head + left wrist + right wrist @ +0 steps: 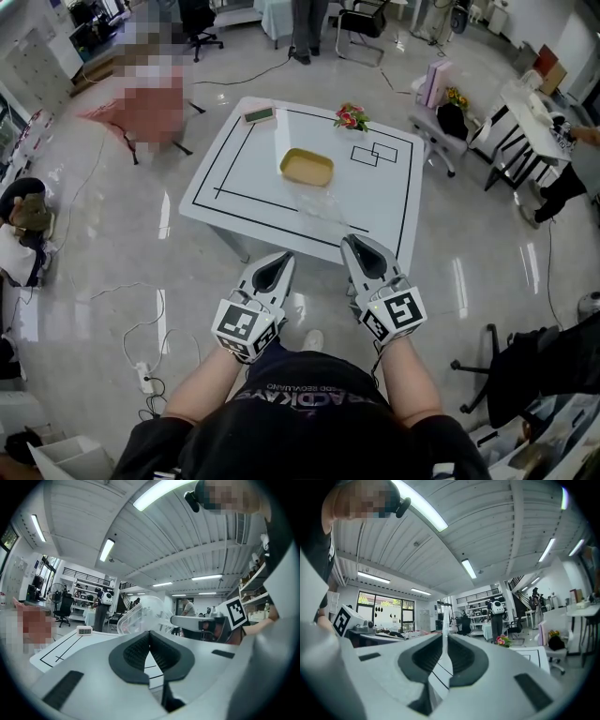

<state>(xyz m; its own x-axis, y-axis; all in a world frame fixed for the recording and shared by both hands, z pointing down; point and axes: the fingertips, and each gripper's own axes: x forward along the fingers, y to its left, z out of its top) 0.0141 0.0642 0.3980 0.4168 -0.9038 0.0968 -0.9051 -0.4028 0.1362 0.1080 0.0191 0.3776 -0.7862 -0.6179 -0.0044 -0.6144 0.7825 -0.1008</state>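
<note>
A clear plastic container (323, 204) lies near the front edge of the white table (234, 178), just ahead of both grippers. My right gripper (350, 239) reaches over that edge. In the right gripper view its jaws (444, 637) are shut on a thin clear rim (442, 625) that stands between them. In the left gripper view the container (140, 613) rises as a clear dome with the right gripper (206, 623) touching its side. My left gripper (281, 255) hangs just short of the table edge, and its jaws (150, 633) are shut with nothing between them.
A yellow tray (307, 167) sits mid-table inside black taped lines. A small white meter (259, 114) is at the back left and a bunch of flowers (352, 117) at the back right. A grey chair (441, 131) stands right of the table. A power strip (145, 377) and cables lie on the floor at left.
</note>
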